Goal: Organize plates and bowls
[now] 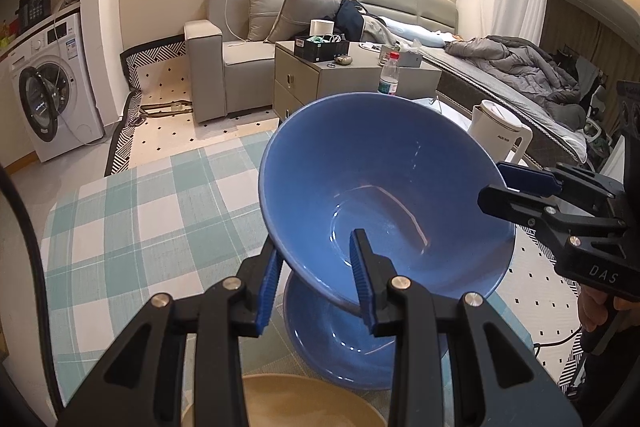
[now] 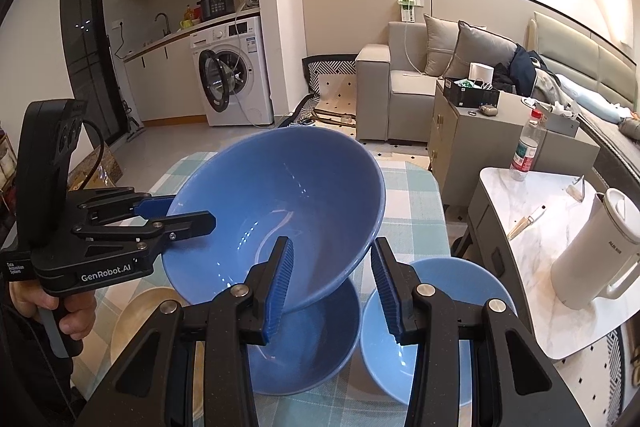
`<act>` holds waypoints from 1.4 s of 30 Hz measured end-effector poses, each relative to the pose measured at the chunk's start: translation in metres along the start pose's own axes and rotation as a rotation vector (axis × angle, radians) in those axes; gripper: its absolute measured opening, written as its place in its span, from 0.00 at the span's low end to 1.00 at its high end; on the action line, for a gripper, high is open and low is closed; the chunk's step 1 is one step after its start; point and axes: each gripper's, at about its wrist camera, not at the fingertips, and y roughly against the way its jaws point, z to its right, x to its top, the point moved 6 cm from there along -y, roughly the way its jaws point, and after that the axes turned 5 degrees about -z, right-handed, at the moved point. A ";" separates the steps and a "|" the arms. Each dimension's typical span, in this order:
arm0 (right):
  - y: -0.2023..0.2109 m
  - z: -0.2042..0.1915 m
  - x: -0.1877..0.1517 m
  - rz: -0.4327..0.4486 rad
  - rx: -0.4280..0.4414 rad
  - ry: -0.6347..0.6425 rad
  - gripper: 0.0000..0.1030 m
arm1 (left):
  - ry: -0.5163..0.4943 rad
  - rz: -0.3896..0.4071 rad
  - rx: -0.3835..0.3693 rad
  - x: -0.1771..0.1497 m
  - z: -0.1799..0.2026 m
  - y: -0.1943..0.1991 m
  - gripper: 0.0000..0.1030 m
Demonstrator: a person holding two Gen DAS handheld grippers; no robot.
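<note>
I hold the big bowl (image 1: 384, 195) tilted in the air above a second bowl (image 2: 304, 343) on the checked cloth (image 1: 132, 223), left gripper (image 1: 316, 283) and right gripper (image 2: 332, 287) each pinching its rim. A smaller bowl (image 2: 432, 331) sits just beside; all look empty.

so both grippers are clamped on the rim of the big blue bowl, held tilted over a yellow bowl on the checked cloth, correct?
Not quite. Both the left gripper and right gripper do clamp the big blue bowl's rim, tilted, but the bowl under it is blue, not yellow, as the right wrist view shows.
</note>
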 end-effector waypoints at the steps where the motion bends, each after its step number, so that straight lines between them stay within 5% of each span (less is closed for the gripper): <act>1: 0.000 -0.001 -0.001 -0.001 0.001 -0.001 0.40 | 0.001 -0.001 0.000 -0.002 0.000 0.000 0.31; 42: -0.031 -0.007 -0.050 -0.091 0.040 -0.054 0.42 | 0.018 -0.081 0.004 -0.048 -0.006 -0.026 0.32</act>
